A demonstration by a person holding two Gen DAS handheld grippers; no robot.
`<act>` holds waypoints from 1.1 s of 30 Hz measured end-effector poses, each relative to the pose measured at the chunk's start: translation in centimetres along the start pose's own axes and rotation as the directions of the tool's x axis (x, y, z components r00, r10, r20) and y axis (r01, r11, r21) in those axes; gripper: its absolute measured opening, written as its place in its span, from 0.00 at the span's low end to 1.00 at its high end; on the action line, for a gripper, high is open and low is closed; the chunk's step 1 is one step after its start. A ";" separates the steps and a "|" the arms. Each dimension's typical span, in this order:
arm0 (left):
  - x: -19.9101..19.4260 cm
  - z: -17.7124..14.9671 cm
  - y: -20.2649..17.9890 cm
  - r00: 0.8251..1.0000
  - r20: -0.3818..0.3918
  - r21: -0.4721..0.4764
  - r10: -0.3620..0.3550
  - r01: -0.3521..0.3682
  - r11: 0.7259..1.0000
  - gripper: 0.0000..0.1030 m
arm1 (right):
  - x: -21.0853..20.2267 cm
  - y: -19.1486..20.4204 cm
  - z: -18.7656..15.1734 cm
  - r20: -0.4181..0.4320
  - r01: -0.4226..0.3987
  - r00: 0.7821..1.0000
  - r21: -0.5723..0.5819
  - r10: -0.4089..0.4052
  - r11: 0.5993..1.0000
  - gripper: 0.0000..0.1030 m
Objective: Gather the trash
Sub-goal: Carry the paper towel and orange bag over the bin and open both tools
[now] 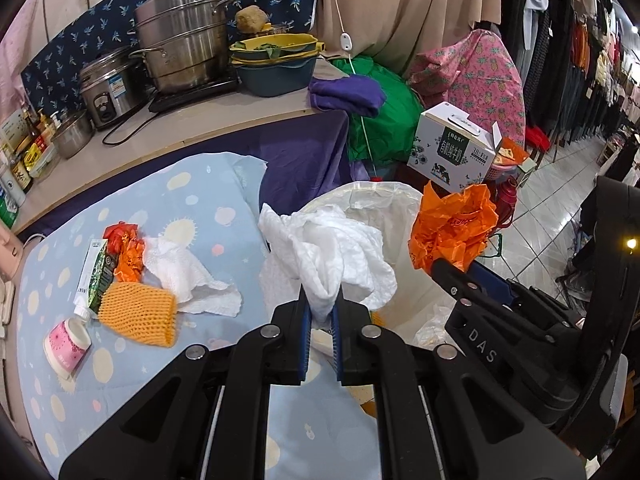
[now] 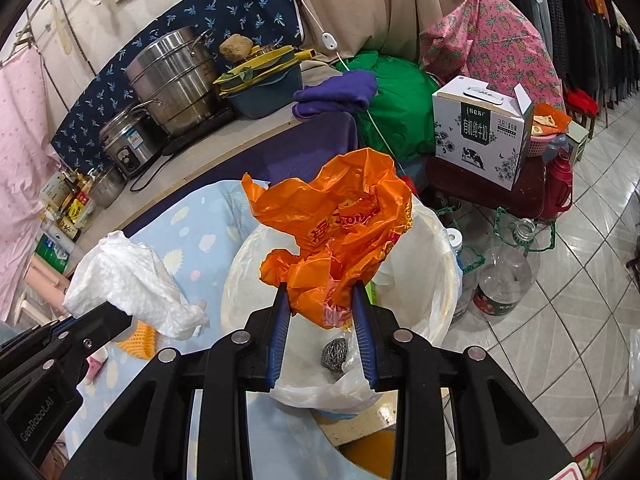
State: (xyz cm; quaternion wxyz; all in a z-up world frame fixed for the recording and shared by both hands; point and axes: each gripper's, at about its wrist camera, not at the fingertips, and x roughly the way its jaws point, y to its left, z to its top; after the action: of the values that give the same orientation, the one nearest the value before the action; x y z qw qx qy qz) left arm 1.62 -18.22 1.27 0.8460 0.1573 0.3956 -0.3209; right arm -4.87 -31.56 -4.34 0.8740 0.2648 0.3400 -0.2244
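My left gripper (image 1: 321,304) is shut on a crumpled white paper towel (image 1: 332,252) and holds it at the near rim of the white-lined trash bin (image 1: 400,216). My right gripper (image 2: 322,300) is shut on an orange plastic bag (image 2: 340,220), held over the bin (image 2: 436,264). A steel scouring ball (image 2: 335,354) lies inside the bin. On the blue dotted cloth (image 1: 180,200) lie another paper towel (image 1: 192,276), an orange knitted piece (image 1: 140,312), an orange wrapper (image 1: 128,252), a green-white tube (image 1: 94,276) and a pink cup (image 1: 66,346).
A counter (image 1: 240,116) behind holds steel pots (image 1: 180,36), a rice cooker, basins and bottles. A milk carton box (image 1: 452,152) stands right of the bin. Empty plastic bottles (image 2: 504,276) stand on the tiled floor. Clothes racks line the right.
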 end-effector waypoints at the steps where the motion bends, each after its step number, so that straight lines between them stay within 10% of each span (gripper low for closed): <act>1: 0.2 0.1 -0.1 1.000 -0.003 0.002 0.000 0.000 1.000 0.08 | 0.2 -0.2 0.0 -0.003 0.001 1.000 0.003 -0.001 1.000 0.29; 21: 5.0 1.2 -1.3 0.999 -0.049 0.020 0.019 -0.018 1.000 0.10 | 3.0 -1.6 0.4 -0.034 0.027 0.999 0.044 -0.026 0.999 0.41; 33: 4.7 1.7 -1.3 0.999 -0.029 0.010 0.036 -0.035 0.999 0.44 | 1.9 -1.9 0.8 0.000 0.026 1.000 0.057 -0.026 0.998 0.45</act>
State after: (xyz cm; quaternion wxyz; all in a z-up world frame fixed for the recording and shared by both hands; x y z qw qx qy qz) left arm 3.95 -22.06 -1.31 0.8449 0.1731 0.4037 -0.3053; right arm -4.33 -33.92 -5.75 0.8632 0.2851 0.3365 -0.2457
